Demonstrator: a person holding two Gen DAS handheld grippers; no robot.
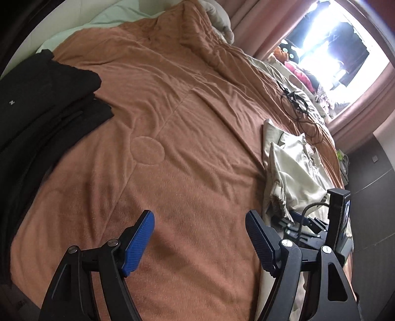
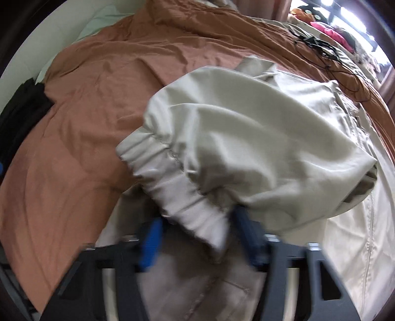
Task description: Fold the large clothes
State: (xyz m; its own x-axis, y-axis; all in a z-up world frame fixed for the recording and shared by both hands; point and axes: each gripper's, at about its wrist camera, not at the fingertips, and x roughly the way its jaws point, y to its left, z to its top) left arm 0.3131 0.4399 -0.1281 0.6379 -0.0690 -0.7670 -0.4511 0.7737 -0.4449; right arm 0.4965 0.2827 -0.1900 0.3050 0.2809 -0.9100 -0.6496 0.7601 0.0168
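So, here's what I've got on my two feeds:

1. Left gripper [image 1: 200,237] is hanging over bare blanket [image 1: 172,123], jaws wide apart, nothing between the blue pads [image 1: 138,242].
2. Right gripper [image 2: 195,242] is pointing down at the jacket [image 2: 246,138]. The gathered elastic hem [image 2: 177,187] runs between the jaws, which stand partway apart. That feed is smeared, so I can't tell if the pads actually pinch the cloth.
3. The jacket is a pale beige thing, bunched up on the right side of the bed, lying on the blanket. On the left feed it's crumpled just beside my right gripper's black frame [image 1: 338,217].
4. A stack of black clothes [image 1: 37,103] sits at the left edge of the bed, well apart from the jacket.
5. Far side: tangle of black cables [image 1: 296,101] on the blanket, near a bright window [image 1: 333,49] with pink curtains [image 1: 259,24].
6. Pale green sheet [image 1: 98,17] peeks out past the blanket's far edge.
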